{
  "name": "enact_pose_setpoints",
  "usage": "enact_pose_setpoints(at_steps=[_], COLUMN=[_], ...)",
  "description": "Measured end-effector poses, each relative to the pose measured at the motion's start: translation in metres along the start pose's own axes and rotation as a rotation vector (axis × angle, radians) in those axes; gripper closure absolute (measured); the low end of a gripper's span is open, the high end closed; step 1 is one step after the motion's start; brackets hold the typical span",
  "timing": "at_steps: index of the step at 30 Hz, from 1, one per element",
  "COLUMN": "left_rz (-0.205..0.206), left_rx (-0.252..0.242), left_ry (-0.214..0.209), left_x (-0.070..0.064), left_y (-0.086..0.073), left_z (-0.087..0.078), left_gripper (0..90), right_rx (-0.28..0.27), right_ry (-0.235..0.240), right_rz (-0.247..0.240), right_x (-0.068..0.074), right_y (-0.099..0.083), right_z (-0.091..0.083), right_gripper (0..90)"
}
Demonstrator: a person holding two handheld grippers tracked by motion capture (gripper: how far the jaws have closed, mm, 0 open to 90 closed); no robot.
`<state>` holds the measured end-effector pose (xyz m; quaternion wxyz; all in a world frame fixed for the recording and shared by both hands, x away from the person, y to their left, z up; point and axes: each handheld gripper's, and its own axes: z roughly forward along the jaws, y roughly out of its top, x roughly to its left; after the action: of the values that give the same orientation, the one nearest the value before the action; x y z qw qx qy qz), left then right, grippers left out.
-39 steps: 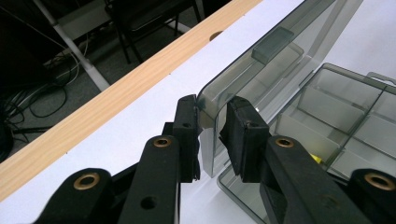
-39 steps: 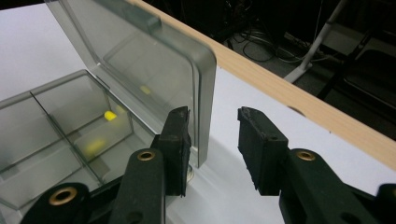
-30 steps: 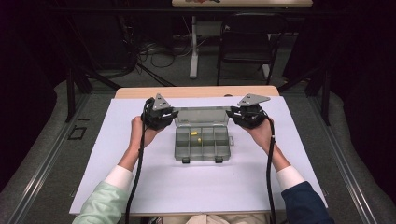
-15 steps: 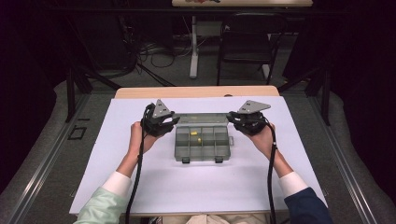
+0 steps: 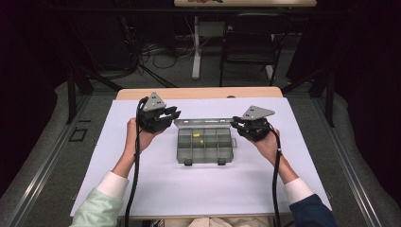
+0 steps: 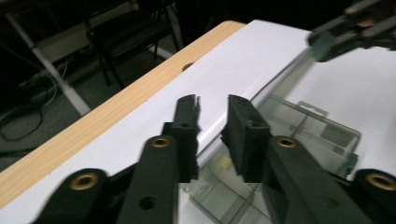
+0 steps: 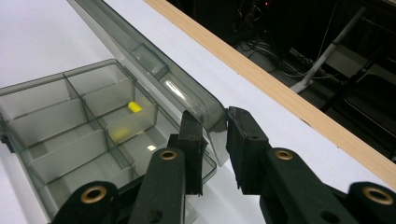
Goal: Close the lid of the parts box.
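Comparing with the frames of a moment earlier, we note both hands have drifted slightly outward and up, and the clear lid [image 5: 203, 122] of the organizer box [image 5: 205, 145] now stands raised along its far edge.

Near: the person's sleeves enter from the bottom of the high view, pale green at the left, dark blue at the right. The white sheet [image 5: 198, 184] in front of the box is bare.

Middle: the box sits at the centre of the counter [image 5: 198, 92], two latches on its near rim. A small yellow piece [image 5: 196, 135] lies in a rear middle compartment, a second yellow piece [image 5: 201, 142] just beside it; the other compartments look empty.

At the lid: our right hand-held gripper [image 7: 214, 128] has its jaws narrowed around the lid's corner, pads touching or nearly touching the plastic. Our left hand-held gripper [image 6: 213, 122] stands at the lid's other end with a narrow gap between the jaws; the lid edge runs just behind them, and we cannot tell whether it is pinched.

Judgement: the opening step is well along; the lid stands roughly upright, not yet laid back. A one-sided grip could twist the hinge.

Far: wooden counter edge, then chair and cables on the floor.
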<state>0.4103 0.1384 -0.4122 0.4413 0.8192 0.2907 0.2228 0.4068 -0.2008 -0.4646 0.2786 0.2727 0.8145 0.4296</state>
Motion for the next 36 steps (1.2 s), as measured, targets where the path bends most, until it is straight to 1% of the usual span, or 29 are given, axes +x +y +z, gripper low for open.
enact_pose_setpoints(at_steps=[3, 4, 9, 12, 13, 14, 15, 17, 19, 20, 22, 23, 24, 25, 26, 27, 28, 29, 30, 33, 35, 36], left_rz=[-0.019, -0.027, -0.014, -0.002, -0.001, -0.001, 0.004, 0.002, 0.001, -0.001, -0.01, -0.014, -0.014, -0.024, -0.021, -0.026, -0.022, -0.024, -0.023, -0.018, -0.002, -0.002], left_rx=[0.041, 0.054, 0.102, 0.115, 0.117, 0.115, 0.122, 0.127, 0.136, 0.136, 0.134, 0.133, 0.133, 0.134, 0.133, 0.138, 0.141, 0.142, 0.138, 0.13, 0.136, 0.132], left_ry=[-0.012, -0.029, -0.066, -0.092, -0.099, -0.104, -0.11, -0.117, -0.126, -0.126, -0.134, -0.135, -0.136, -0.142, -0.142, -0.146, -0.146, -0.145, -0.144, -0.14, -0.139, -0.137], left_x=[0.002, 0.002, -0.003, -0.006, -0.008, -0.009, -0.01, -0.012, -0.015, -0.016, -0.018, -0.019, -0.02, -0.021, -0.022, -0.024, -0.024, -0.026, -0.027, -0.031, -0.034, -0.035], left_y=[-0.002, -0.004, -0.015, -0.02, -0.022, -0.024, -0.025, -0.029, -0.034, -0.036, -0.042, -0.046, -0.048, -0.051, -0.054, -0.057, -0.059, -0.061, -0.063, -0.068, -0.069, -0.07], left_z=[0.008, 0.011, 0.018, 0.019, 0.019, 0.02, 0.02, 0.021, 0.023, 0.023, 0.024, 0.025, 0.026, 0.026, 0.027, 0.028, 0.028, 0.029, 0.029, 0.029, 0.029, 0.028], left_gripper=[83.3, 84.4, 89.4, 89.8, 89.9, 89.9, 89.9, 89.9, 89.9, 89.9, 89.9, 89.9, 89.9, 89.9, 90.0, 89.9, 89.9, 89.9, 89.9, 89.9, 89.9, 89.9], right_rx=[0.002, -0.001, 0.005, 0.019, 0.028, 0.035, 0.043, 0.07, 0.1, 0.127, 0.161, 0.174, 0.177, 0.177, 0.176, 0.169, 0.155, 0.147, 0.128, 0.091, 0.066, 0.062], right_ry=[0.007, 0.008, 0.024, 0.034, 0.042, 0.048, 0.054, 0.073, 0.078, 0.104, 0.101, 0.111, 0.108, 0.106, 0.102, 0.092, 0.077, 0.072, 0.059, 0.057, 0.066, 0.07], right_rz=[-0.001, -0.001, 0.005, 0.009, 0.01, 0.008, 0.011, 0.012, 0.019, 0.029, 0.04, 0.05, 0.058, 0.062, 0.067, 0.068, 0.073, 0.075, 0.08, 0.092, 0.097, 0.097], right_x=[0.001, 0.001, 0.003, 0.004, 0.004, 0.004, 0.005, 0.005, 0.005, 0.003, 0.001, -0.001, -0.003, -0.004, -0.005, -0.005, -0.006, -0.006, -0.005, -0.002, 0.003, 0.005], right_y=[-0.002, -0.003, -0.007, -0.01, -0.012, -0.015, -0.017, -0.022, -0.028, -0.032, -0.039, -0.042, -0.046, -0.047, -0.048, -0.048, -0.048, -0.047, -0.046, -0.042, -0.038, -0.037], right_z=[-0.002, -0.003, -0.006, -0.007, -0.008, -0.008, -0.009, -0.009, -0.009, -0.008, -0.007, -0.006, -0.006, -0.007, -0.008, -0.009, -0.011, -0.012, -0.014, -0.017, -0.017, -0.017], right_gripper=[75.9, 75.8, 72.5, 66.7, 65.6, 62.7, 60.4, 56.2, 53.7, 51.6, 52.3, 52.8, 56.3, 59.6, 62.6, 68.1, 73.6, 77.6, 81.6, 88.2, 90.0, 90.0])
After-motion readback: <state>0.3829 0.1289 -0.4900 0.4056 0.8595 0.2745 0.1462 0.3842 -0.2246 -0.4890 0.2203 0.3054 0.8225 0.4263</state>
